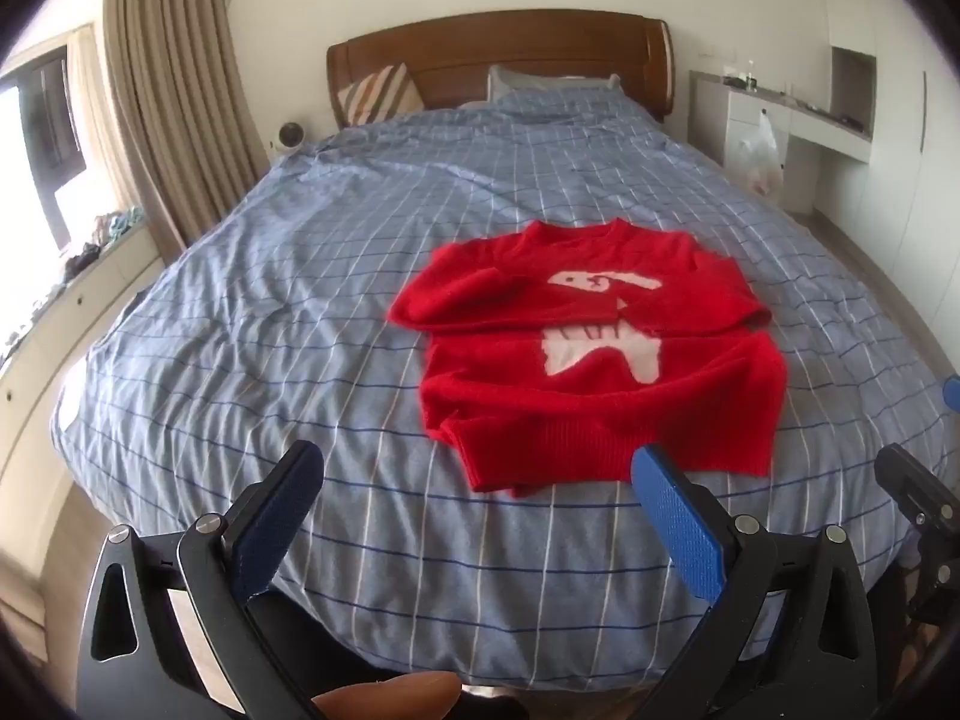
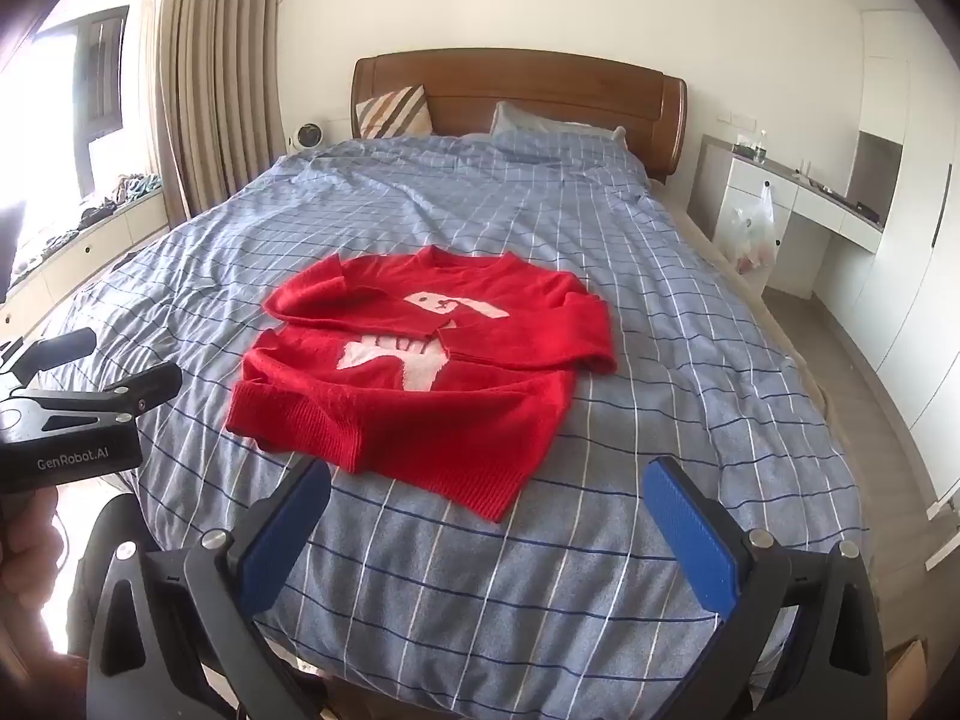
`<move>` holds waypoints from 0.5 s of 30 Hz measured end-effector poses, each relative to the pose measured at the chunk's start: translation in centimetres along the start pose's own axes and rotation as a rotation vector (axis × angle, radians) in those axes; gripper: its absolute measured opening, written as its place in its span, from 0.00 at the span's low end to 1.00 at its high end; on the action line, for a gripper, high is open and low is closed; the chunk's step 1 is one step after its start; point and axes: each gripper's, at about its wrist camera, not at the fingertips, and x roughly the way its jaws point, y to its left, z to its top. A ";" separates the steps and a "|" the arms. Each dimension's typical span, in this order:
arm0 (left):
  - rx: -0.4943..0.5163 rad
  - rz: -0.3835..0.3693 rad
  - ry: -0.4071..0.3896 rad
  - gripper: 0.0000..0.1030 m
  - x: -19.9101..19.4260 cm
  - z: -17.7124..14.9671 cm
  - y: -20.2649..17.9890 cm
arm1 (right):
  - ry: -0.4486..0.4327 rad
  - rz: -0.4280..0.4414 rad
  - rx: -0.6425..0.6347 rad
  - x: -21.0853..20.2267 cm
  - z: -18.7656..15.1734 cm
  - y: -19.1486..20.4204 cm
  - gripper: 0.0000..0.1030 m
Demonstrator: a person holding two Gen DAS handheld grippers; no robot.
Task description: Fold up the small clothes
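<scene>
A small red sweater (image 1: 594,372) with a white animal on its front lies flat on the blue checked bed cover (image 1: 300,300). Both sleeves are folded across the chest. It also shows in the right wrist view (image 2: 420,372). My left gripper (image 1: 477,468) is open and empty, just short of the sweater's hem on the near left. My right gripper (image 2: 486,489) is open and empty, just short of the hem's near right corner. The left gripper also shows at the left edge of the right wrist view (image 2: 102,372).
The bed (image 2: 690,360) has a wooden headboard (image 2: 516,90) and pillows (image 2: 540,126) at the far end. Curtains (image 2: 216,78) and a window bench with clutter (image 2: 90,222) are on the left. A white desk (image 2: 798,204) with a hanging plastic bag (image 2: 753,228) stands on the right.
</scene>
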 end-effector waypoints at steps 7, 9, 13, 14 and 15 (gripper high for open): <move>-0.041 -0.058 0.005 1.00 0.9 -0.2 0.6 | 0.019 0.003 -0.006 0.4 -0.1 0.9 1.00; -0.041 -0.064 0.013 1.00 1.1 -0.2 0.5 | 0.019 0.006 -0.017 0.5 -0.1 1.1 1.00; -0.037 -0.061 0.027 1.00 1.4 0.0 0.1 | 0.026 0.008 -0.019 1.1 -0.5 1.6 1.00; -0.039 -0.067 0.036 1.00 1.6 0.0 0.1 | 0.029 0.011 -0.018 1.2 -0.5 1.7 1.00; -0.040 -0.072 0.046 1.00 1.8 -0.1 0.0 | 0.031 0.012 -0.019 1.3 -0.5 1.7 1.00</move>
